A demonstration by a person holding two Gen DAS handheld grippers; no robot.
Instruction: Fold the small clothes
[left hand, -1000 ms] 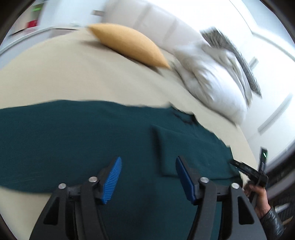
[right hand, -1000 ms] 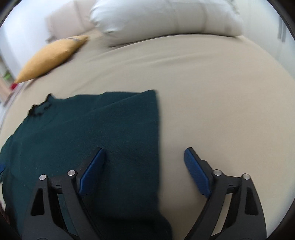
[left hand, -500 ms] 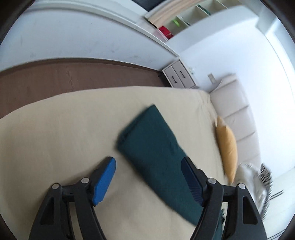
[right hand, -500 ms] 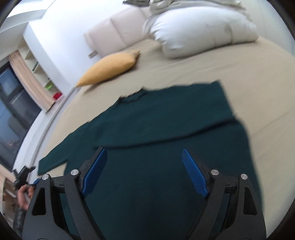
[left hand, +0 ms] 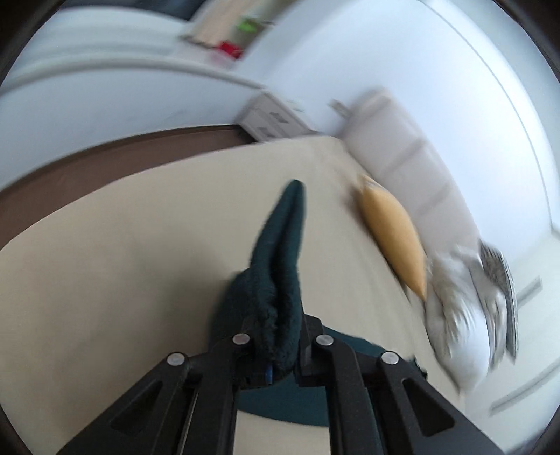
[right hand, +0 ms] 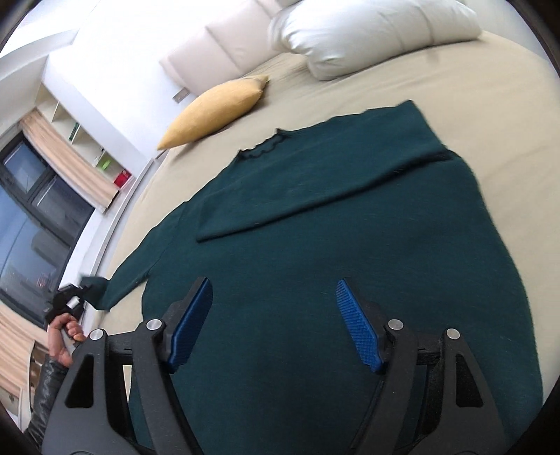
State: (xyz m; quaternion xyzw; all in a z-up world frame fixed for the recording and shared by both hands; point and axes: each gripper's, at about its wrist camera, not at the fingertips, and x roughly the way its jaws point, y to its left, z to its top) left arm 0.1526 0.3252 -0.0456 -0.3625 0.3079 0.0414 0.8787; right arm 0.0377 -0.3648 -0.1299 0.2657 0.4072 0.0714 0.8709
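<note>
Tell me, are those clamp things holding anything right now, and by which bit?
The left gripper is shut on the dark green sweater, pinching the end of its outstretched sleeve. The right gripper is open above the sweater, holding nothing.

You have a dark teal sweater (right hand: 350, 224) with a blackish scalloped neckline on a plain beige bedsheet (right hand: 490, 87). Beside it sit a mustard-yellow cushion (right hand: 213, 108), a plain white pillow (right hand: 371, 31) and, in your left view, a grey-and-white striped pillow (left hand: 497, 276). Your right gripper (right hand: 273, 318) is black with textured blue pads (right hand: 355, 322).
</note>
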